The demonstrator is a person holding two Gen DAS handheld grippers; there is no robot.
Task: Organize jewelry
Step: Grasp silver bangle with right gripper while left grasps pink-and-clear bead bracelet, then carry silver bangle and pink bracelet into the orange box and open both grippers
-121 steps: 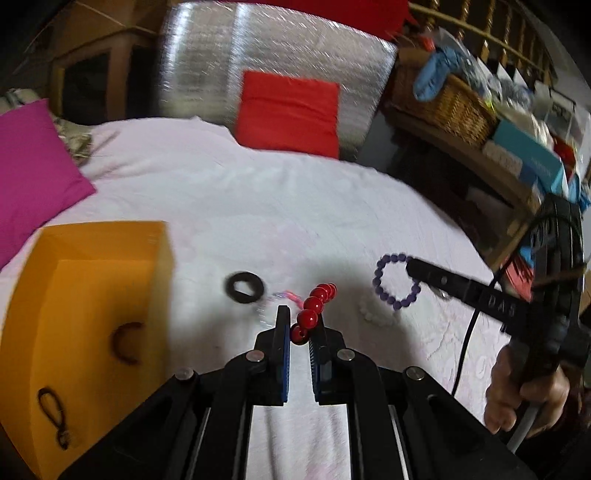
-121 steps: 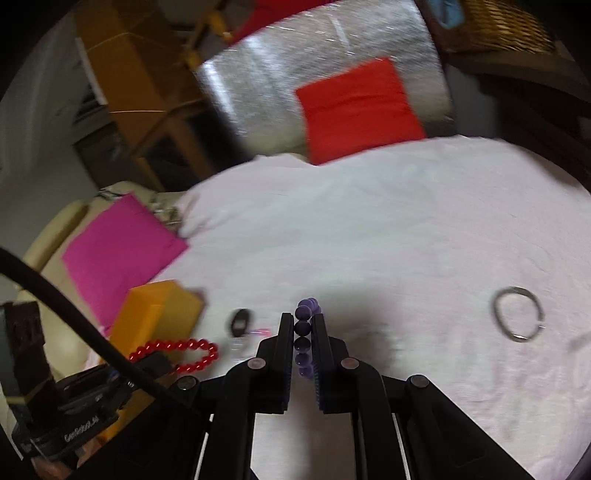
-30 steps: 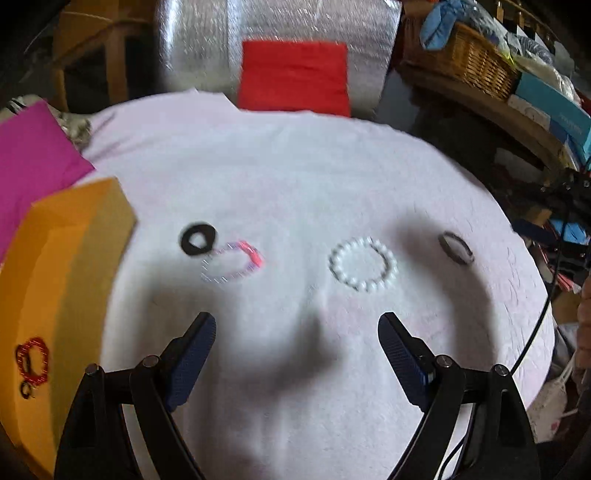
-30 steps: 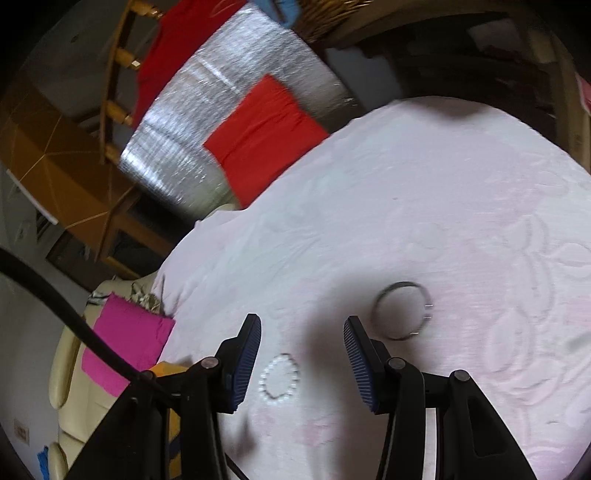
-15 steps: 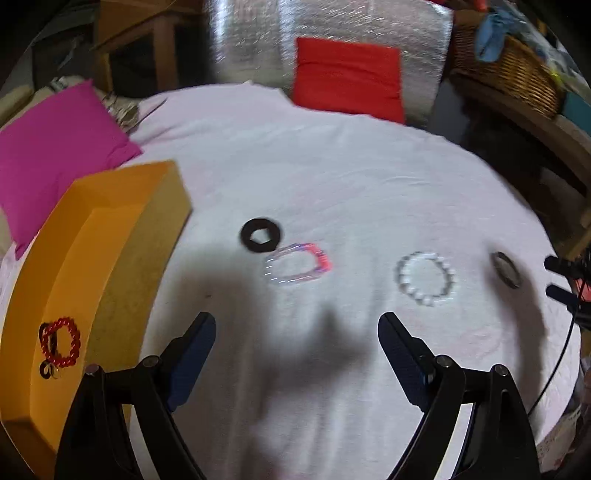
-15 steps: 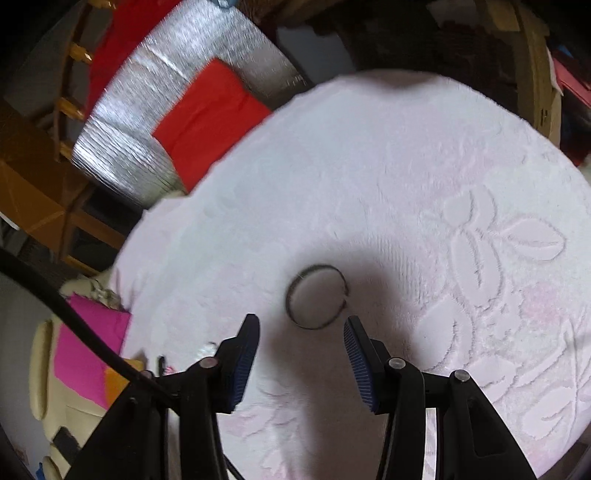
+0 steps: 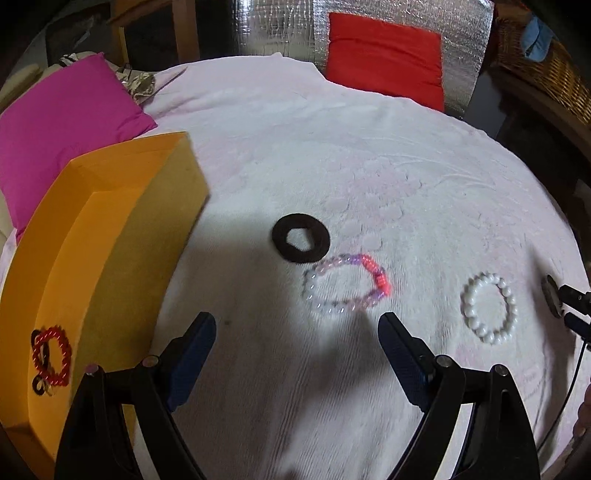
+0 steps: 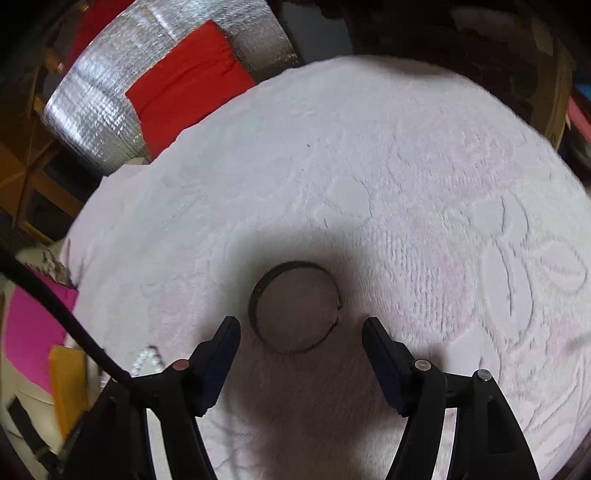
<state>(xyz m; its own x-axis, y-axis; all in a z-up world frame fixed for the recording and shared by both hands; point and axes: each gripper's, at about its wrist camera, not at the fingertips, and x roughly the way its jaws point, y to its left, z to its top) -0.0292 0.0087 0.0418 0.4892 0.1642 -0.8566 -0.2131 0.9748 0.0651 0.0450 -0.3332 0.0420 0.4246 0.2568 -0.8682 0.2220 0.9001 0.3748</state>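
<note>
Metal bangle (image 8: pixel 294 307) just ahead of opening right tool (image 8: pixel 301 334), not gripped

The white bedcover (image 8: pixel 424 192) looks soft cloth with a raised, embossed leaf pattern, and the thin bangle (image 8: pixel 294 306) on it reads as dull dark metal. In the left view, the pearl bracelet (image 7: pixel 488 308) shines glossy, the black ring (image 7: pixel 300 242) looks matt and fuzzy, and the orange box (image 7: pixel 122 236) seems matt card; the silver panel (image 7: pixel 280 26) at top is crinkled foil.
</note>
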